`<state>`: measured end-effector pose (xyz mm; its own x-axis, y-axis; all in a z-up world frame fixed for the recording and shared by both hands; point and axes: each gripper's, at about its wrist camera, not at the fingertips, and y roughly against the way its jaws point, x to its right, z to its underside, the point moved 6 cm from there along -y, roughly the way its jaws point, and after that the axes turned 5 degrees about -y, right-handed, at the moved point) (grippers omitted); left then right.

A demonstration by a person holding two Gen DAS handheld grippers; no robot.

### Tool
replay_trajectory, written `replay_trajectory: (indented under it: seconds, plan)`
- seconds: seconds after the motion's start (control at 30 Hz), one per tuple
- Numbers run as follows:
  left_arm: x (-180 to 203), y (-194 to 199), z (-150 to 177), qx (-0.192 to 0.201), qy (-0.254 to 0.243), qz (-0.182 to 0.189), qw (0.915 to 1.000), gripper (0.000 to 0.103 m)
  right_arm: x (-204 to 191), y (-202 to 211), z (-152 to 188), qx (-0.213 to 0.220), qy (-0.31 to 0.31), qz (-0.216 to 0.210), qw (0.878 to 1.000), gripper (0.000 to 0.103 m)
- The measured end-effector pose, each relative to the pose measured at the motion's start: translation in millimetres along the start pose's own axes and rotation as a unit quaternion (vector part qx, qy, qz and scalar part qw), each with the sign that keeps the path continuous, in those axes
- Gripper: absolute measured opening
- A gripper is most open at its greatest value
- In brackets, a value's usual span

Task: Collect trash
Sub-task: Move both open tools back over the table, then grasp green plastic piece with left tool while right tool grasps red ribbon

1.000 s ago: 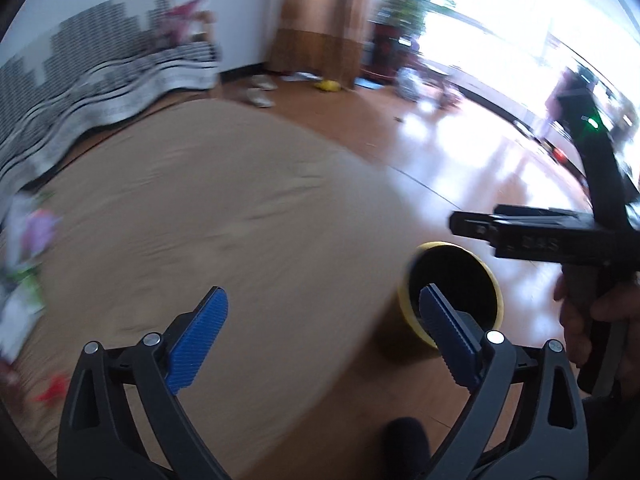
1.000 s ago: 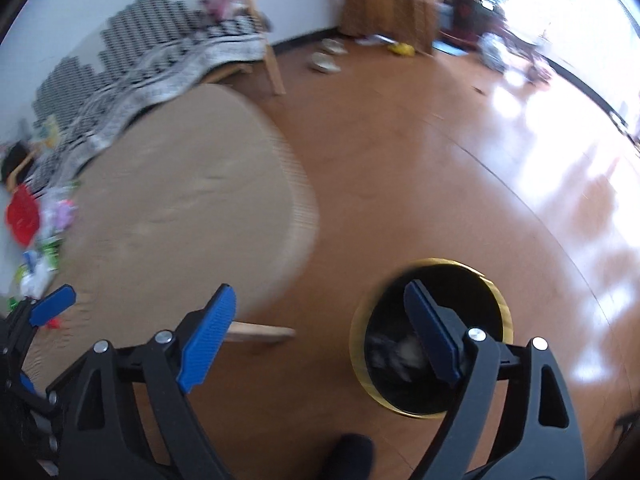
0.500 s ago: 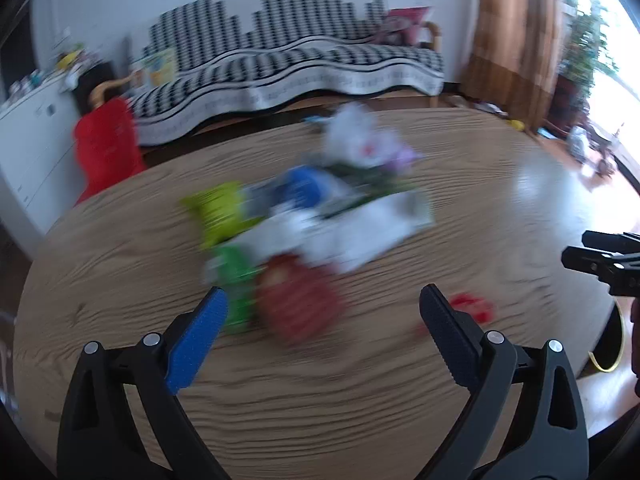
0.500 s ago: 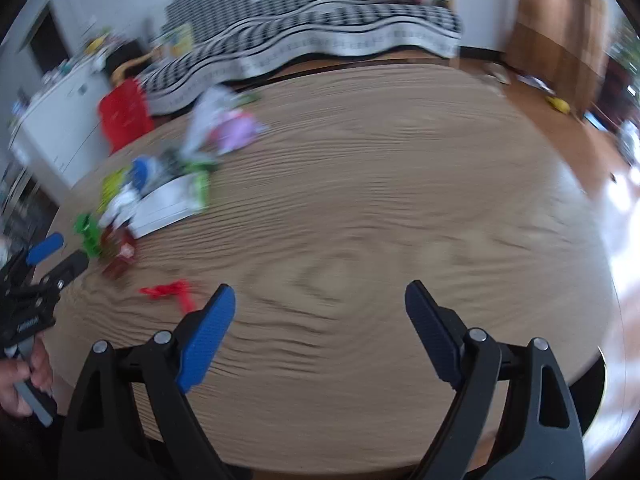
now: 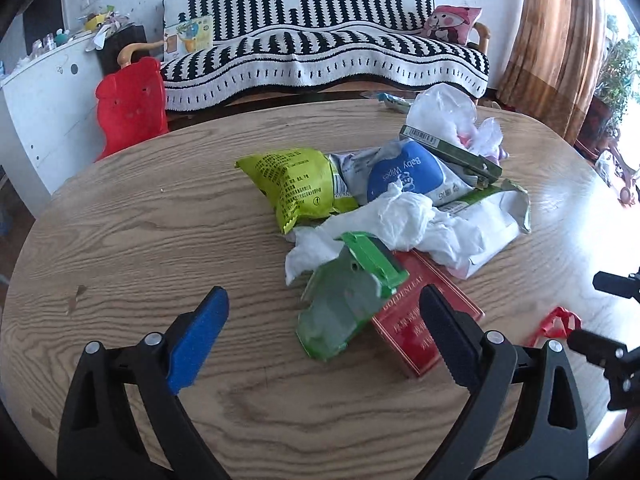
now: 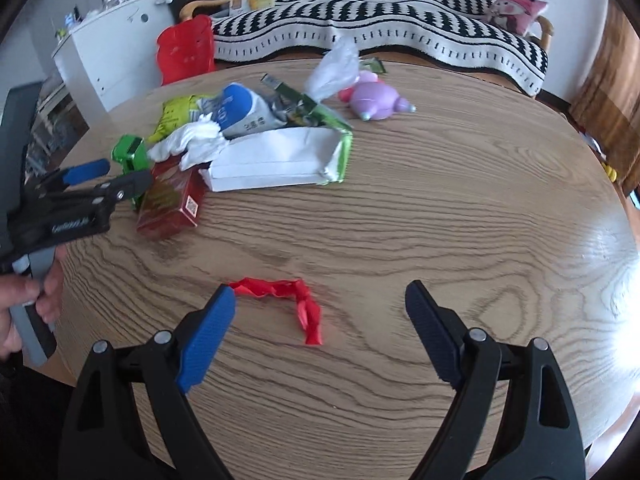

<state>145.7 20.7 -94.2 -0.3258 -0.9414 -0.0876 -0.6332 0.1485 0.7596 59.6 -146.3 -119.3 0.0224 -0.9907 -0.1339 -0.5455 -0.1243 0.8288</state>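
Both claws wide open and empty: right gripper (image 6: 316, 324) over red wrapper (image 6: 286, 300) lying nearest on the table (image 6: 460, 208), left gripper (image 5: 324, 332) just short of green packet (image 5: 344, 308), trash pile (image 5: 400, 200) behind that wrapper.

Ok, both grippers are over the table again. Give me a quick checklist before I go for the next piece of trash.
1. Right gripper jaws open and empty: ok.
2. Left gripper jaws open and empty: ok.
3. Red wrapper strip lies alone between the right jaws, nothing on it: ok.
4. Green packet between the left jaws overlaps the red box and white plastic; clean single grab: not ok.
5. Grippers apart from each other: ok.
6. Trash bin in view: not ok.
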Motion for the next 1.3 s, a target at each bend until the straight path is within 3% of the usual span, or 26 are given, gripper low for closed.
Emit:
replay_trajectory:
  seconds: [0.03,0.1,0.17,0.27,0.33,0.67,0.8,0.87,0.93,1.0,1.3]
  plan:
    - [-1,0,-1,0.003,0.001,-0.001,1.0000,0.089,-1,-1,0,-0.001,0.003,0.000,1.000,0.084]
    - [-1,0,-4,0.006,0.005,0.007,0.9999,0.069,-3,-2,0,-0.002,0.007,-0.003,1.000,0.084]
    - [0,-1,-3,-0.001,0.007,0.019,0.9998,0.037,-7,-5,-1,-0.003,0.010,-0.004,1.000,0.084]
    - [2,3,-2,-0.004,0.003,0.017,0.9998,0.017,-10,-7,-1,-0.005,0.014,-0.006,1.000,0.084]
    - [3,7,-2,-0.006,0.002,0.017,0.9998,0.012,-13,-9,-1,-0.005,0.019,-0.008,1.000,0.084]
    - [1,29,-2,-0.002,0.009,0.013,0.9999,0.011,-26,-20,6,-0.016,0.045,0.002,0.999,0.075]
    - [4,45,-4,0.010,0.011,0.014,0.9998,0.011,-27,-25,10,-0.015,0.056,0.010,0.998,0.066]
    - [10,49,-6,0.013,0.008,0.019,0.9997,0.011,-28,-23,9,-0.009,0.056,0.006,0.998,0.053]
    - [19,53,-9,0.016,0.000,0.026,0.9995,0.011,-27,-21,9,-0.009,0.053,0.000,0.999,0.022]
    - [28,56,-11,0.019,-0.008,0.030,0.9993,0.011,-24,-19,11,-0.013,0.045,-0.006,0.999,0.013]
    - [78,64,-21,0.029,-0.031,0.057,0.9974,0.011,4,18,12,0.015,0.015,-0.006,1.000,0.011]
